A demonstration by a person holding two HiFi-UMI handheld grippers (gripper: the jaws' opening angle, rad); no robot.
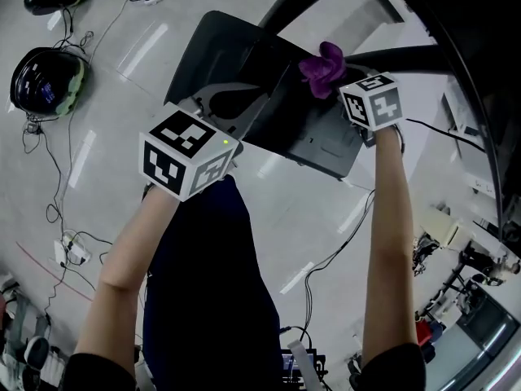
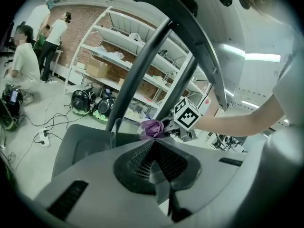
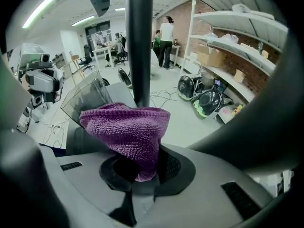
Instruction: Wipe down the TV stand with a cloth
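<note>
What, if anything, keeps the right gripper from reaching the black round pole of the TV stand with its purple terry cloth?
Probably nothing, so yes: the right gripper holds the purple terry cloth, and the black round pole stands just behind it, nothing between.

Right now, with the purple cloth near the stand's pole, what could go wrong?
The right gripper pinches only one end of the purple cloth; rubbing the black pole may pull it free. Cables lie on the floor near the stand's base; a step could snag them.

Nubby purple cloth (image 3: 126, 132); the stand's pole (image 3: 140, 42) seems matt metal.
</note>
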